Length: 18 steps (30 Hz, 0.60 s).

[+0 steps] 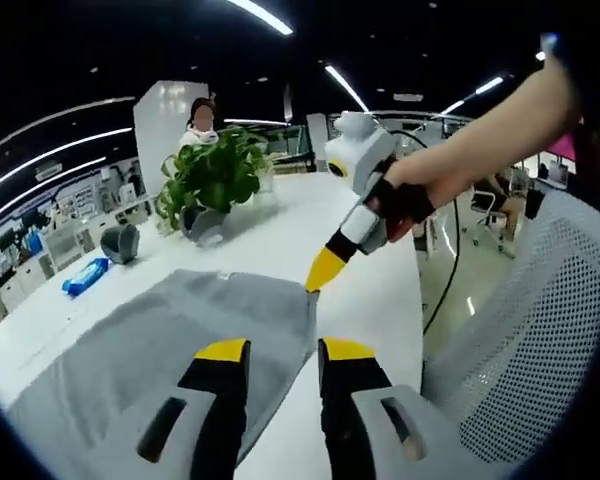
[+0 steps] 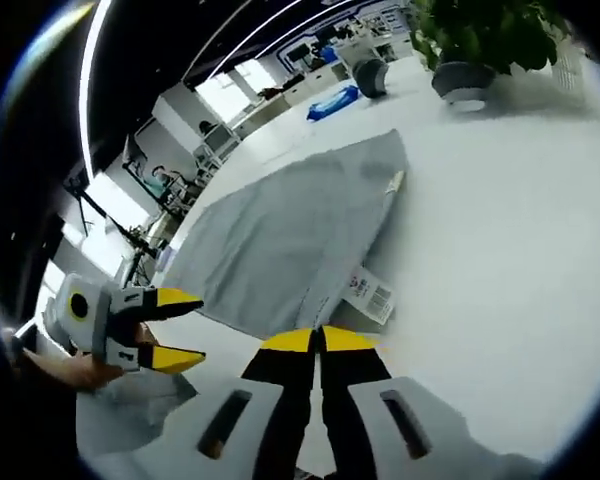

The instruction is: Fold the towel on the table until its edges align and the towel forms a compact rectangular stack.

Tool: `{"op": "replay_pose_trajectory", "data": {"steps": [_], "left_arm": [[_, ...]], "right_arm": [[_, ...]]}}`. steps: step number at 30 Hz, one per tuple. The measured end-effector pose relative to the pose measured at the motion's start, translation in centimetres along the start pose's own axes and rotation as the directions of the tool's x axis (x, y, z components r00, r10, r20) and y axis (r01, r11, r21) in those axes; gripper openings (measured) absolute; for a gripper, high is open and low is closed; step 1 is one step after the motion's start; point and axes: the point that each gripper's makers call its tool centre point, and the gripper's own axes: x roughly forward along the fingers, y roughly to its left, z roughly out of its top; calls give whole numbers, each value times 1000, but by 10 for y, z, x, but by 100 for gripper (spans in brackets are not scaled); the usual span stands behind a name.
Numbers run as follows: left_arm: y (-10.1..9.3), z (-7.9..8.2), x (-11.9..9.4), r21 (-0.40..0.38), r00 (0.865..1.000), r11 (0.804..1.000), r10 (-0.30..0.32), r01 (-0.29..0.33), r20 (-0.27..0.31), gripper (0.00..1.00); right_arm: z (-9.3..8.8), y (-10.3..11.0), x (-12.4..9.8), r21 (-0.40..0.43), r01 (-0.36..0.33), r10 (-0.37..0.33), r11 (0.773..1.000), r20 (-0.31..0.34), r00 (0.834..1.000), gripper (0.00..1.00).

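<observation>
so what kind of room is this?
Likely an open-plan office or lab: long white table with a potted plant, mesh office chair, ceiling strip lights, desks behind.

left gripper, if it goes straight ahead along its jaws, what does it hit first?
Probably the grey towel: the left gripper has its jaws open over the towel's near edge, one jaw over cloth, the other over bare white table. Height above the cloth is unclear.

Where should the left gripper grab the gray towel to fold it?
Probably the near corner of the towel, just ahead of the open left gripper. The towel lies flat, so slide one jaw under the edge from the table side. The right gripper is already shut on the far corner.
</observation>
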Motion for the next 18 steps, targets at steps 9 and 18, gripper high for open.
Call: {"op": "replay_pose_trajectory", "data": {"steps": [9,18], "left_arm": [[-2,17,-3,207,998,977,42,-49,38,22],[3,33,-11,349,993,931,90,-110,73,15]], "right_arm": [[8,75,-4,17,-179,178,984,55,982,0],[8,99,5,66,-242,239,968,50,970,0]]}}
